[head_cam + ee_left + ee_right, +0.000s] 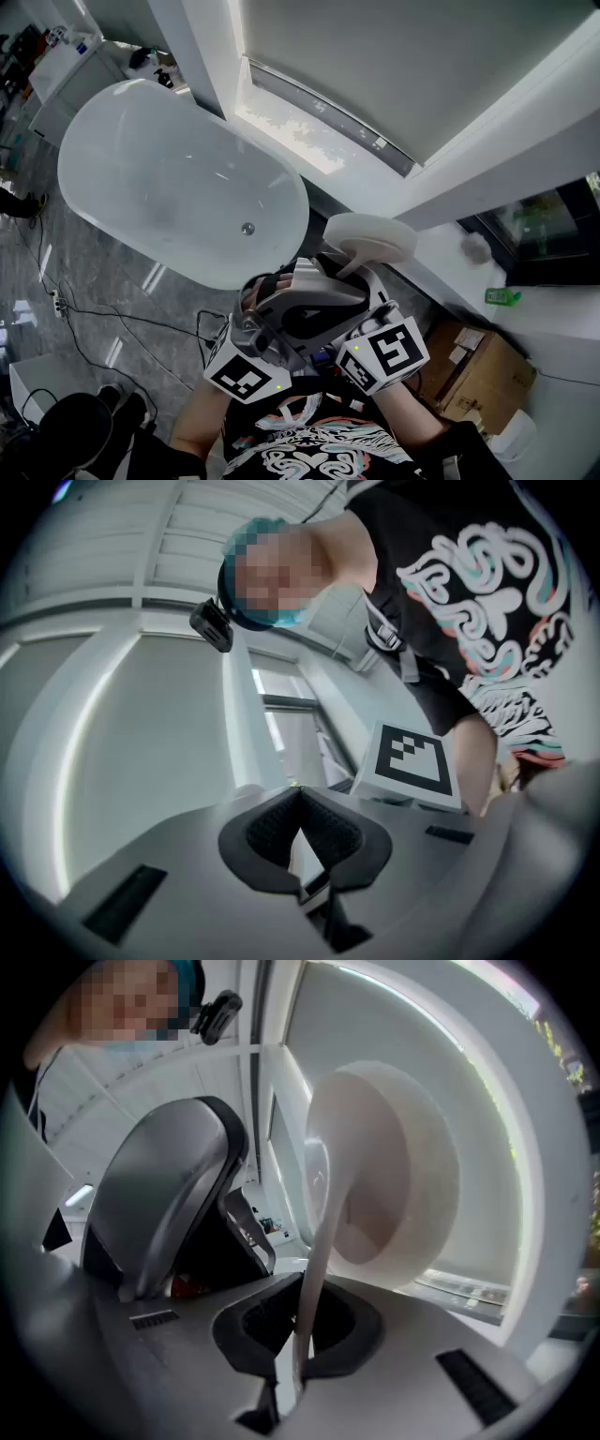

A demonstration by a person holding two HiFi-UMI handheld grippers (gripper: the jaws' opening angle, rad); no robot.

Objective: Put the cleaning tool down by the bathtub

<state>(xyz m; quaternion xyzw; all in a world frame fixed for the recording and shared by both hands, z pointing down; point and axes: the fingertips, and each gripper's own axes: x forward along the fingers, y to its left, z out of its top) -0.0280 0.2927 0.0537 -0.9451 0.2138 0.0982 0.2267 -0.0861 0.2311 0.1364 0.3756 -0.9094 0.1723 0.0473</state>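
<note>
Grey bathroom floor (141, 309) surrounds two overlapping grippers at lower centre. The left gripper (298, 794) is clenched and empty. The right gripper (309, 1288) clamps the cleaning tool (368, 239) by its thin handle, whose end is hidden, at mid-frame. Beyond, the bathtub (169, 187) fills the upper left.

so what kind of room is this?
Most likely a bathroom, maybe a showroom or unfinished one: a freestanding white bathtub with a drain sits on grey tiled floor beside a window, and loose cables and a cardboard box lie around.
</note>
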